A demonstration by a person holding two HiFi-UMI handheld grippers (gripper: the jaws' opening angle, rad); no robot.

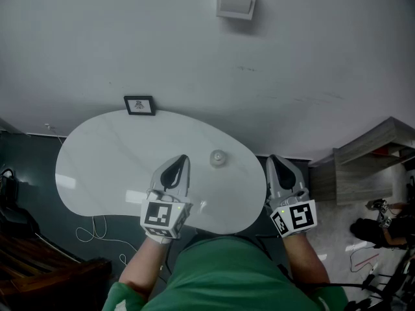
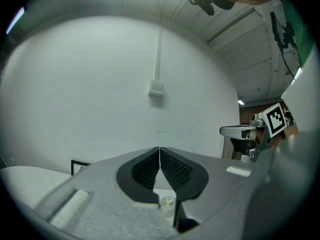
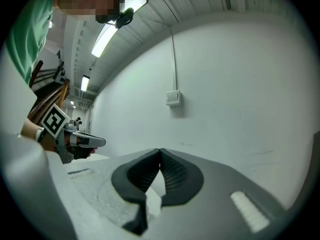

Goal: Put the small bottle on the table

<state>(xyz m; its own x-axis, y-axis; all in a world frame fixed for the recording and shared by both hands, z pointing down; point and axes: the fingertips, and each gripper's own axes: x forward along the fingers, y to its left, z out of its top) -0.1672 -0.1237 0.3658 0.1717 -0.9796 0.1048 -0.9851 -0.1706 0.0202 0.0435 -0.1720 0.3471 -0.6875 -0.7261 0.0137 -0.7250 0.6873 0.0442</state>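
Note:
A small clear bottle (image 1: 218, 158) stands upright on the white kidney-shaped table (image 1: 110, 167), right of centre. In the left gripper view the bottle (image 2: 167, 204) shows low, just beyond the jaw tips. My left gripper (image 1: 184, 159) hovers over the table's near part, a little left of the bottle, shut and empty; its tips (image 2: 159, 150) meet. My right gripper (image 1: 275, 161) is held off the table's right edge, shut with nothing in it (image 3: 160, 151).
A small black-framed picture (image 1: 139, 105) leans against the white wall at the table's back edge. A switch box (image 1: 236, 3) is on the wall. A wooden shelf unit (image 1: 369, 161) stands to the right. Cables (image 1: 97, 229) lie on the dark floor at left.

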